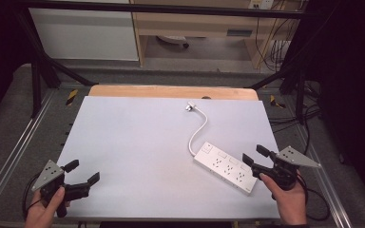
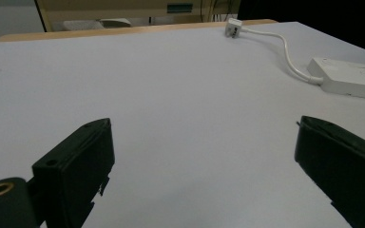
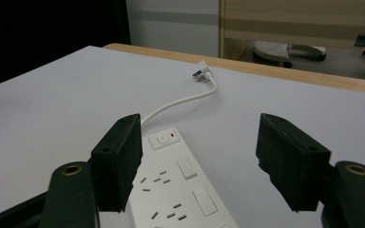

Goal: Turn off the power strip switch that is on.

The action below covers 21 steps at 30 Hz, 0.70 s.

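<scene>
Power strip lies flat on the white table top, toward its near right corner, long axis running diagonally: switch end toward table centre, far end toward the right gripper. Its white cable curves off the switch end up to the plug, which rests near the far edge. Right gripper sits just beside the strip's near-right end, jaws apart, nothing clamped. In the right gripper view the strip runs lengthwise between and below the two jaws, so they straddle its width; not touching as far as can be told. Left gripper is well apart from the strip, at the near left corner, jaws wide over bare table. Right hand is clearly the nearer.
</scene>
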Tool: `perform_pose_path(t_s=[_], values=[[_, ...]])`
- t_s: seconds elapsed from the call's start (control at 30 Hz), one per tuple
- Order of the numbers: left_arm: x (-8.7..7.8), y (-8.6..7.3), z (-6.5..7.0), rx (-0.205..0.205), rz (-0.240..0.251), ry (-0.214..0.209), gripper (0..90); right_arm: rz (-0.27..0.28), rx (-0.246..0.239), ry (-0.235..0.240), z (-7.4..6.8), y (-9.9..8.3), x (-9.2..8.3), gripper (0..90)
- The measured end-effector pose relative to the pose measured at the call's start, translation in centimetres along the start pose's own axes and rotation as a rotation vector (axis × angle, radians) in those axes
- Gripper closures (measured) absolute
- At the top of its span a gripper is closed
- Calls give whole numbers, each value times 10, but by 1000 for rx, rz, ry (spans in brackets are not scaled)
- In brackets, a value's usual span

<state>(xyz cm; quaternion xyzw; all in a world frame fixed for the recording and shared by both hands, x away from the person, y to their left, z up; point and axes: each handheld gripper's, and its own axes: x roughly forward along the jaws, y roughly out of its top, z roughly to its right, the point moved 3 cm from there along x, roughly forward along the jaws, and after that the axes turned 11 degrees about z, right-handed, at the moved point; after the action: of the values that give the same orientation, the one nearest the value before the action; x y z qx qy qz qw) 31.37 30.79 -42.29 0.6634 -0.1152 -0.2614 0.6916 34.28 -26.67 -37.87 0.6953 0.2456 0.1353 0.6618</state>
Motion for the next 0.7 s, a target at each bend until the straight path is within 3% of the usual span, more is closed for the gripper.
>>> perform_pose_path(t_s=[0.33,0.7], values=[[0,-1,-1,2,-8,2,61,11,-25,-10,1,9,10,536],[1,-1,0,-5,-8,3,62,-32,-85,25,-8,12,31,606]])
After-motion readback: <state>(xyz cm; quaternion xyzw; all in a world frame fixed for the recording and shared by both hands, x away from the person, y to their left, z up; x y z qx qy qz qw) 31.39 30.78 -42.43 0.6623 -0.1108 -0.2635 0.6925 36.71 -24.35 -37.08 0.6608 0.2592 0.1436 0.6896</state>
